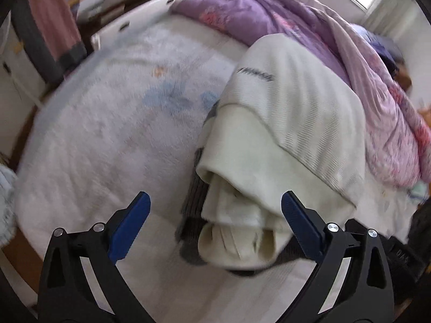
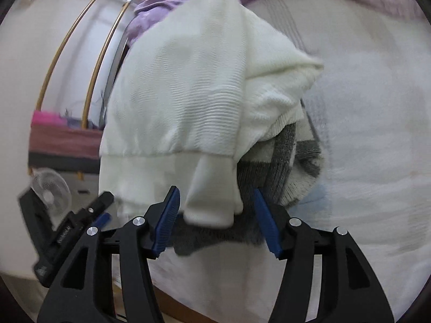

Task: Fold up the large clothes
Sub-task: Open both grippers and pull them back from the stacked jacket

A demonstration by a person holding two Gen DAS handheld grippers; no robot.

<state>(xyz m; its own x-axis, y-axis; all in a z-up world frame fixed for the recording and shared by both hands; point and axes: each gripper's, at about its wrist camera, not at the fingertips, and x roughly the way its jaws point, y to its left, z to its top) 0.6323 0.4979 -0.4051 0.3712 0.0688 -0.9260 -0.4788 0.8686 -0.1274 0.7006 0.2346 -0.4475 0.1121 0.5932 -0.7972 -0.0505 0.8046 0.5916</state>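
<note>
Cream sweater (image 1: 291,123) folded on bed (image 1: 107,134); left gripper (image 1: 215,210) wide apart over its cuffs, right gripper (image 2: 215,204) half-spread around its hem, gripping nothing.

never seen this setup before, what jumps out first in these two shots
A folded cream sweater fills the middle of both views, lying over a grey knit garment on the white blanket that covers the bed. A rumpled purple quilt is heaped behind it. In front, the blue-padded fingers of the left gripper stand wide open, and the right gripper is open too, with the sweater's hem between its fingers.
</note>
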